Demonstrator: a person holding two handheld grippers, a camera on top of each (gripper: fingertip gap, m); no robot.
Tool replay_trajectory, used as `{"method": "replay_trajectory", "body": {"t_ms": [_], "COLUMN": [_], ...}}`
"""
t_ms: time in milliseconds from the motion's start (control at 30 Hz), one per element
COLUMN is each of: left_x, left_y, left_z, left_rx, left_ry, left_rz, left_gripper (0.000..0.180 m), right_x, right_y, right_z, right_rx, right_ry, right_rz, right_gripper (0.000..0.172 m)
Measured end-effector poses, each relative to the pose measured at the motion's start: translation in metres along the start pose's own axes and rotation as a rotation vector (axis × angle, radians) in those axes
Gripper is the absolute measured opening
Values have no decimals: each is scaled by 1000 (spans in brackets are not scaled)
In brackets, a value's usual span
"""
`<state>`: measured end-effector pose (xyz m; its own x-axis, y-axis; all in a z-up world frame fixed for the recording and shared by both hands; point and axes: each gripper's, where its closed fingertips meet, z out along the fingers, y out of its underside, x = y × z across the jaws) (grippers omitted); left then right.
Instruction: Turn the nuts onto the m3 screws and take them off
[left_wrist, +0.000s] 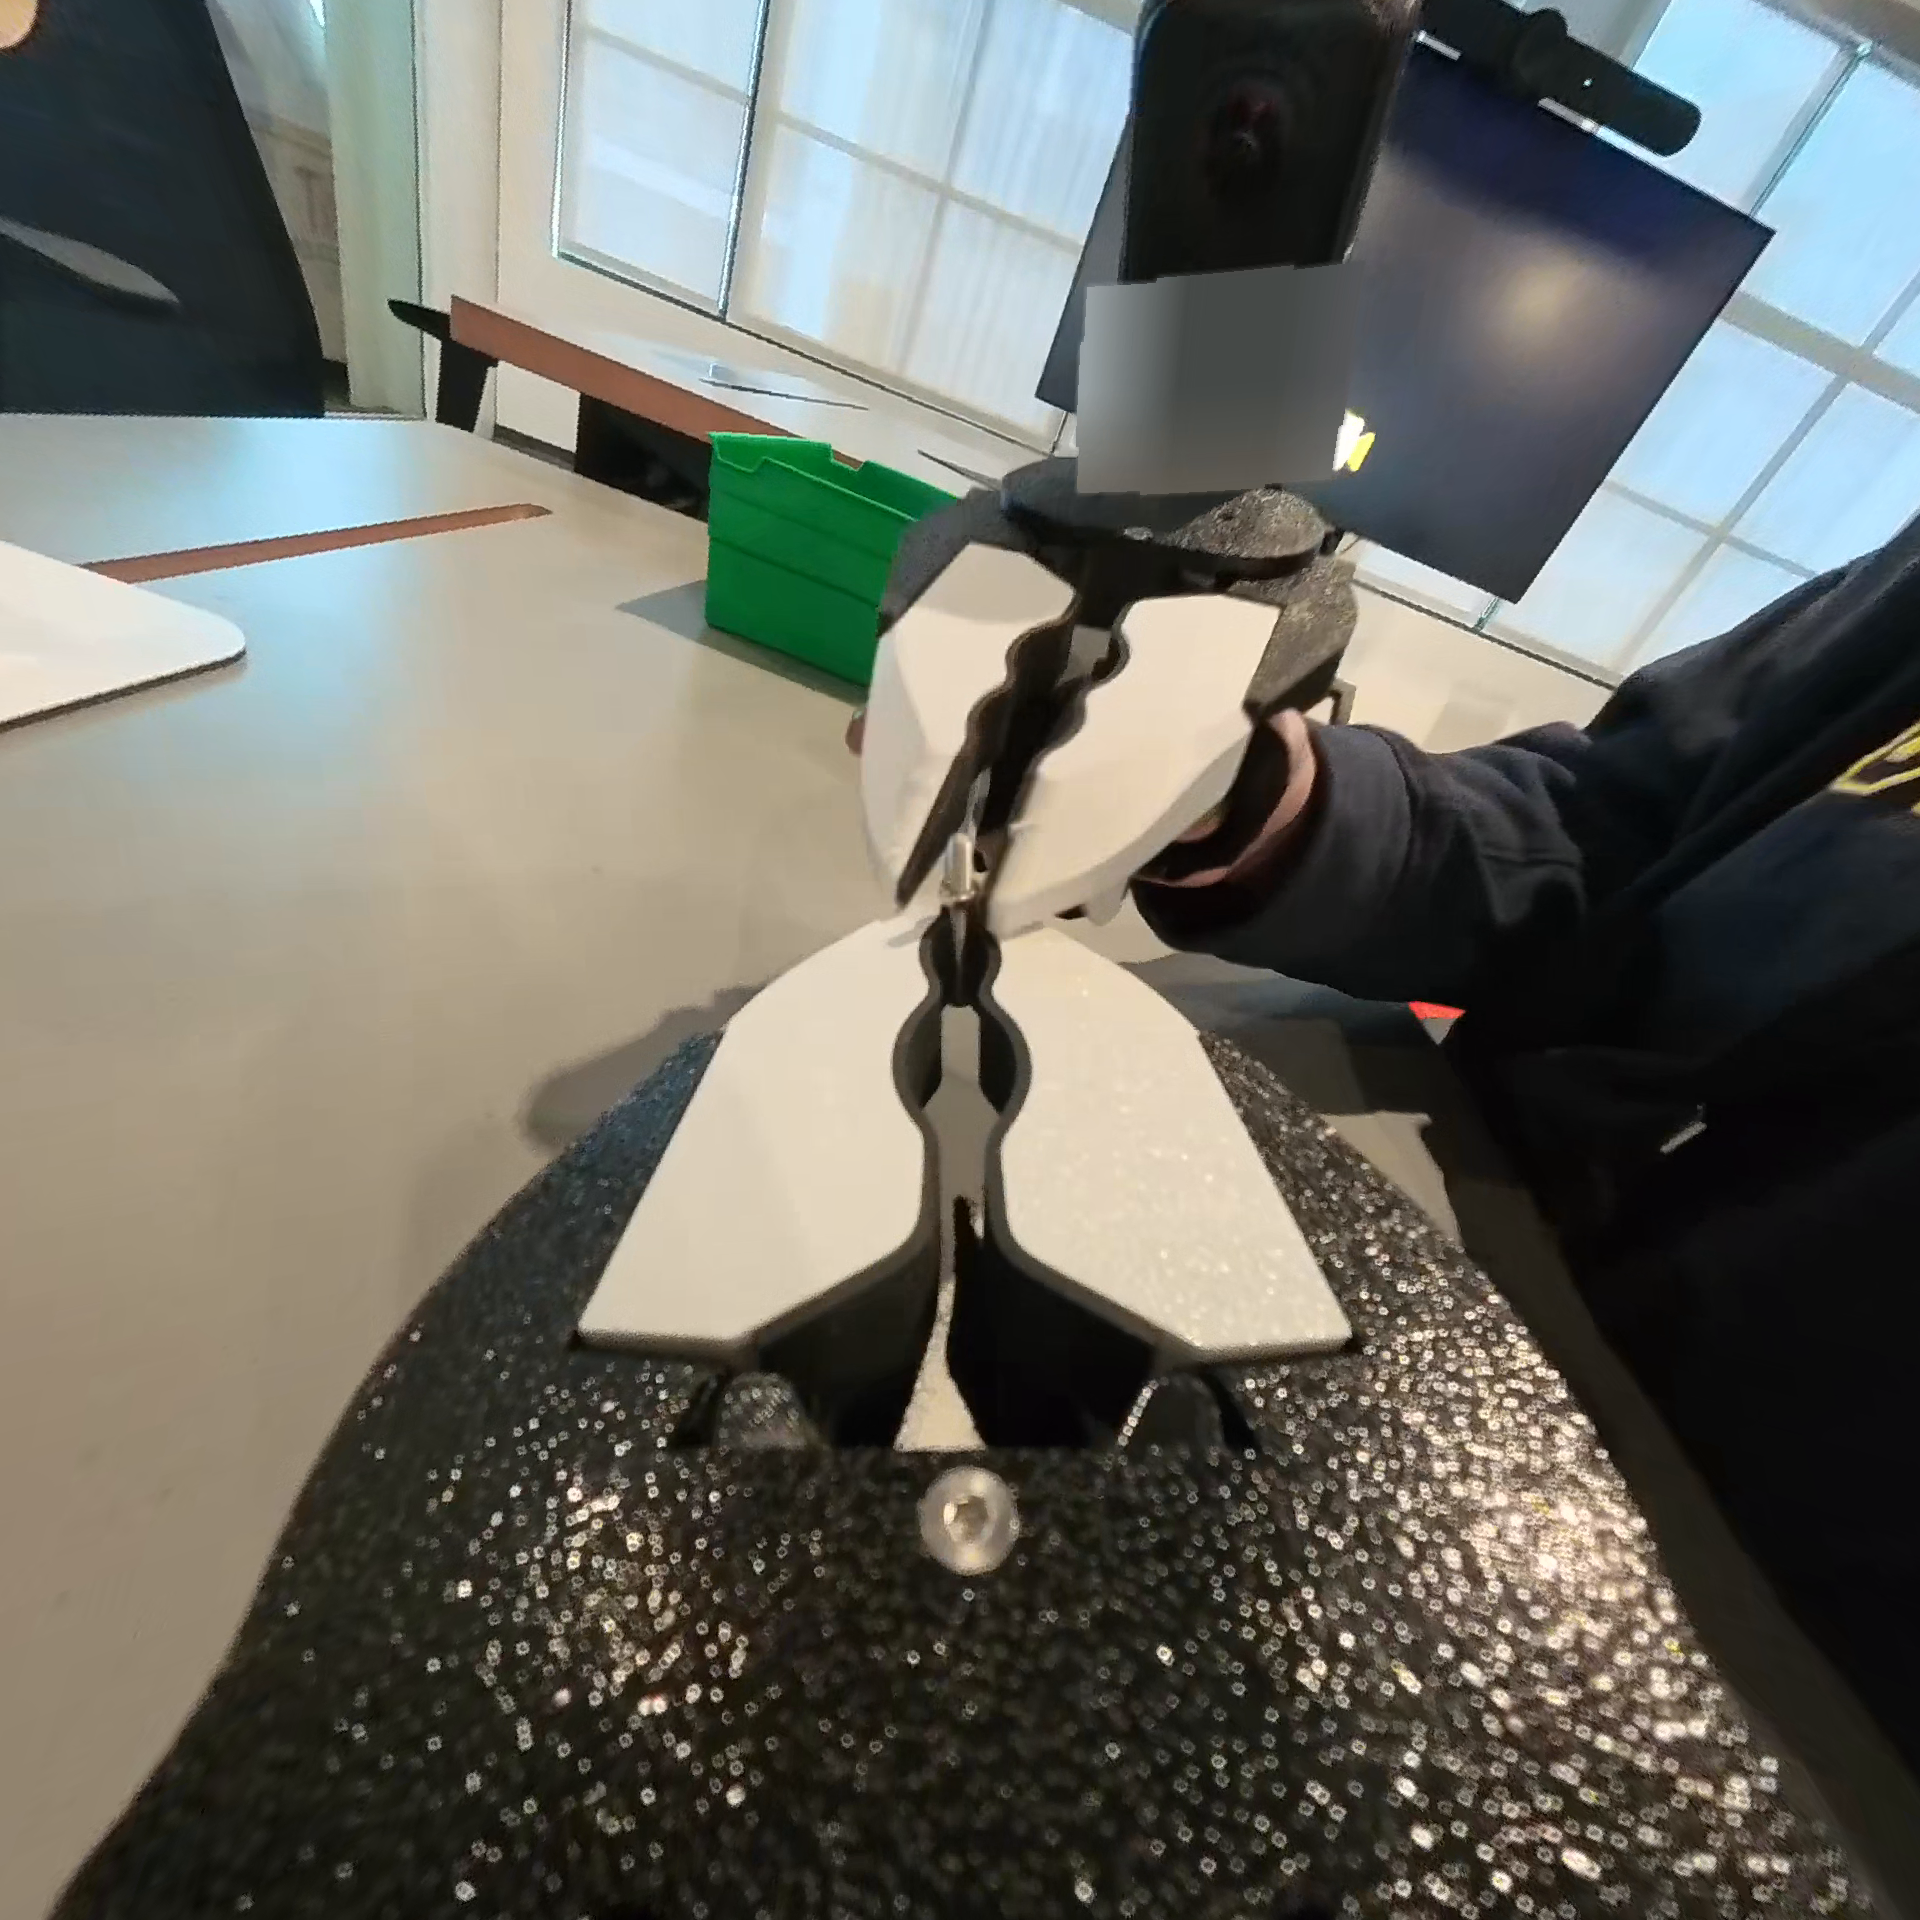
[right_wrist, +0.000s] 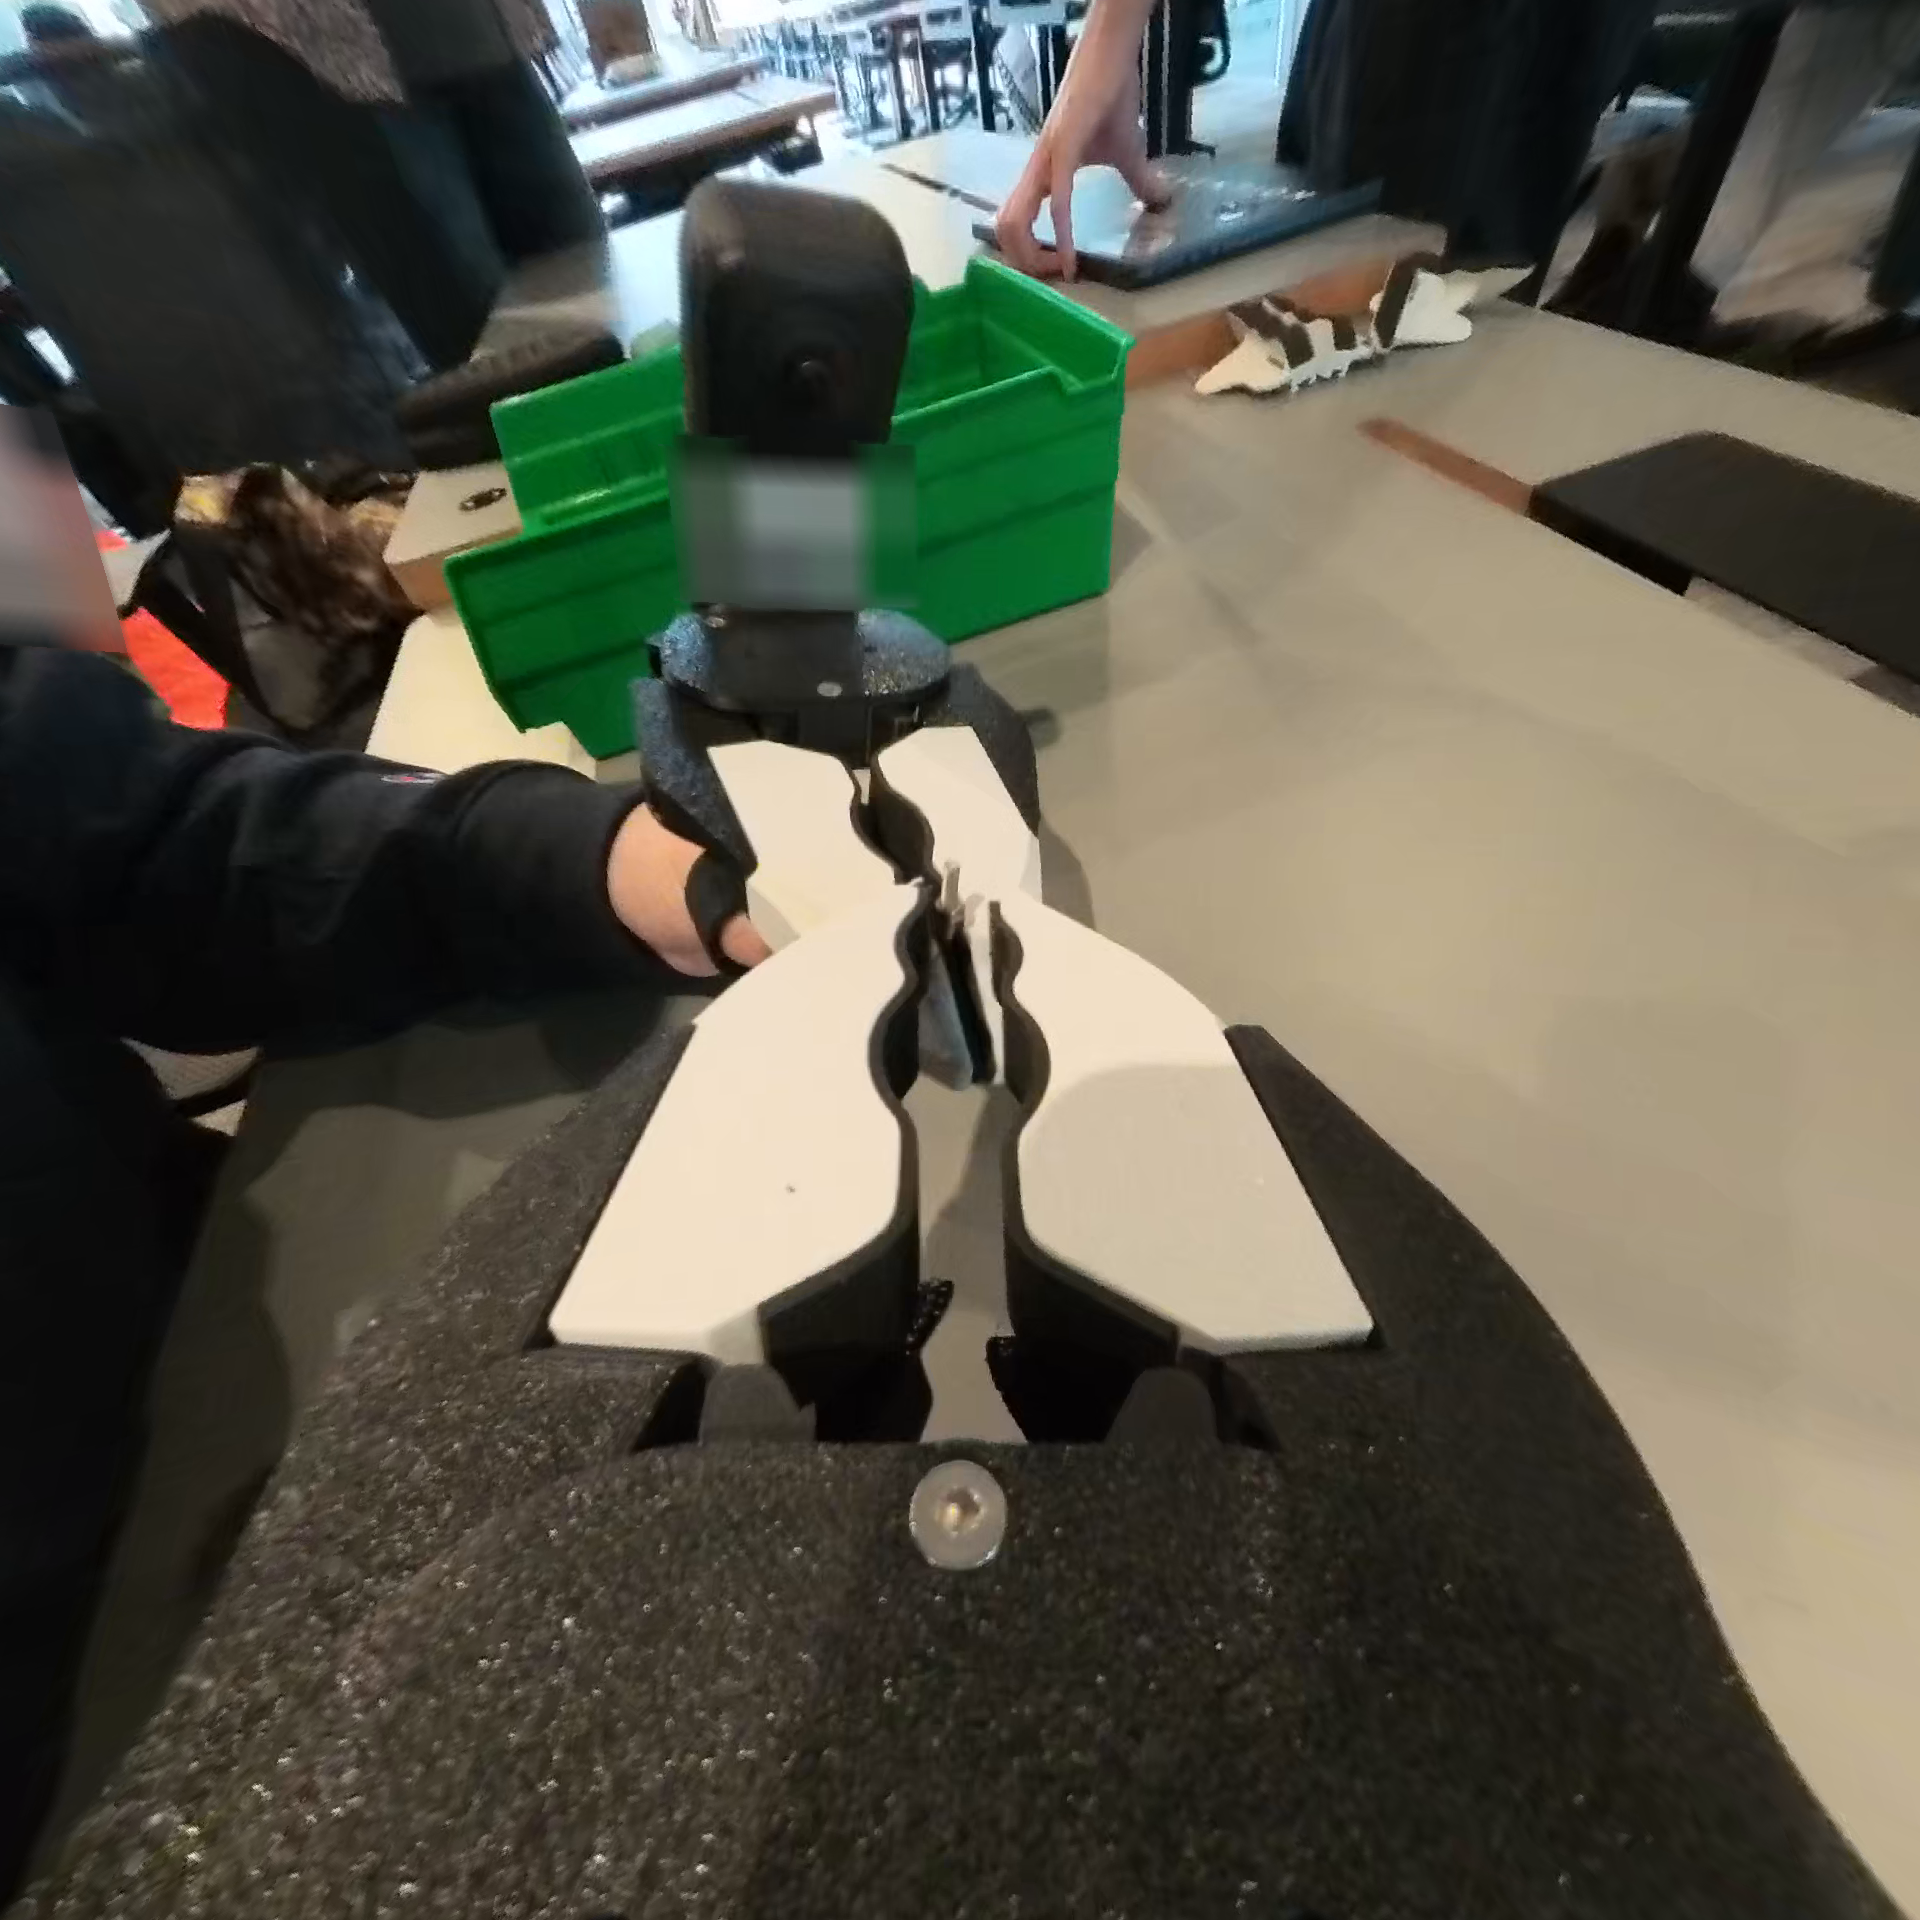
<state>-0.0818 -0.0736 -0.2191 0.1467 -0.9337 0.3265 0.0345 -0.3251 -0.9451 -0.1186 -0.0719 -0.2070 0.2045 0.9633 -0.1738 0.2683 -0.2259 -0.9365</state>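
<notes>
The screw (left_wrist: 953, 940) is pinched in the closed left gripper (left_wrist: 951, 928); the right gripper (right_wrist: 956, 909) is parted around the nut (left_wrist: 961, 858); a green bin (right_wrist: 997, 488) is seen behind

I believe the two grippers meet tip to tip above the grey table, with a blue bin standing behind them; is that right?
Not quite: the bin is green, not blue, as the right wrist view shows plainly. The rest stands: the left gripper and right gripper meet tip to tip above the grey table, and the bin stands behind them.
</notes>
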Motion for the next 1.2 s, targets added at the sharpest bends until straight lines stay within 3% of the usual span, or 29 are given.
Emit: {"method": "replay_trajectory", "body": {"t_ms": [267,300,400,433,500,600,733,800,867,1033,1200], "left_x": [-4,-7,-12,-15,-19,-23,-20,-27,-34,-42,-38], "left_y": [-1,-3,-3,-3,-3,-4,-14,-19,-21,-18,-15], "left_z": [3,4,7,8,8,4,-3,-11,-17,-22,-18], "left_rx": [-11,-8,-45,-48,-56,-43,36,85,119,132,111], "left_ry": [-83,-118,-194,-231,-288,-343,-315,-363,-403,-476,-475], "left_rz": [74,87,116,131,160,196,178,144,142,195,221], "left_gripper": [6,20,101,119,134,122,55,54,55,55,55], "right_x": [1,1,5,5,8,28,75,104,131,170,183], "right_y": [0,-1,-3,-5,-9,-23,-27,-1,42,155,196], "right_z": [-6,-9,-27,-36,-63,-139,-285,-352,-397,-444,-451], "right_rx": [37,51,87,103,119,135,33,-149,-333,-750,-888], "right_ry": [45,49,102,121,181,391,796,958,1000,919,868], "right_rz": [-9,-10,-1,2,-2,-32,-11,58,196,507,589], "right_gripper": [5,5,5,5,5,5,5,5,5,5,5]}}
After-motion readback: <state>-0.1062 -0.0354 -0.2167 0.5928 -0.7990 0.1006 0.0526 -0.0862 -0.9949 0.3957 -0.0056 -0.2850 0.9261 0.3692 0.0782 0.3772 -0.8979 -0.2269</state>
